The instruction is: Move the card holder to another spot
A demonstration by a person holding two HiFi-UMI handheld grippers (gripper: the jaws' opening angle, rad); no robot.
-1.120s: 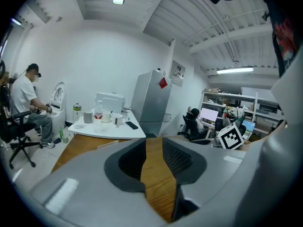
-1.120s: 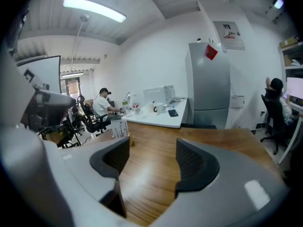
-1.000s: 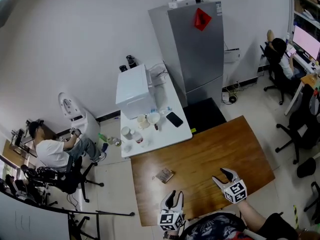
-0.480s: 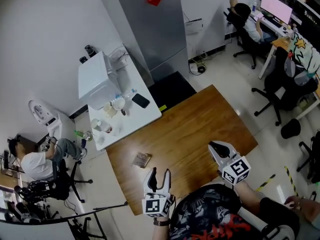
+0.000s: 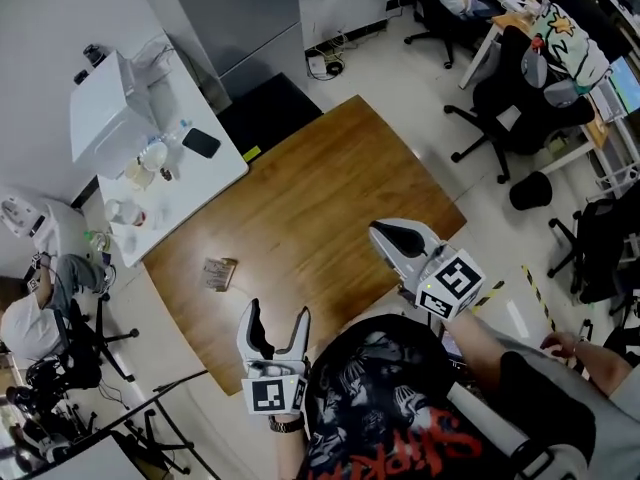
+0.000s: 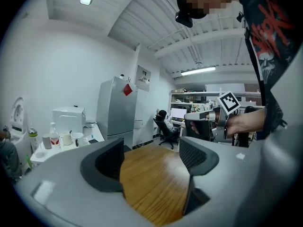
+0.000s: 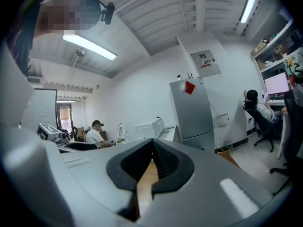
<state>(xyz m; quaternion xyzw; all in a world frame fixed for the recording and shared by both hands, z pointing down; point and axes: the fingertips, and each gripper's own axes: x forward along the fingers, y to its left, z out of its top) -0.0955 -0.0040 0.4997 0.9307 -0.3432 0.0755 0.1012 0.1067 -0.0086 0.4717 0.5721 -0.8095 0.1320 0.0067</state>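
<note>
The card holder [image 5: 218, 272], a small flat brownish thing, lies on the wooden table [image 5: 320, 198] near its left edge. My left gripper [image 5: 278, 316] hovers over the table's near corner, to the right of the card holder and nearer to me. Its jaws are opening and nothing is between them; in the left gripper view only bare wood shows in the gap of the left gripper [image 6: 151, 157]. My right gripper [image 5: 385, 233] is over the table's near right edge, shut and empty. In the right gripper view its pads [image 7: 152, 150] meet. The card holder shows in neither gripper view.
A white side table [image 5: 170, 173] past the wooden one carries cups, a black phone [image 5: 201, 142] and a white box-shaped appliance [image 5: 100, 113]. A grey fridge [image 5: 230, 8] stands behind. Office chairs [image 5: 500, 98] and seated people are at the right and far left.
The head view has swung down and round, so the table sits higher and turned in the frame. My left jaws have opened and my right jaws have closed. The card holder has not moved on the table.
</note>
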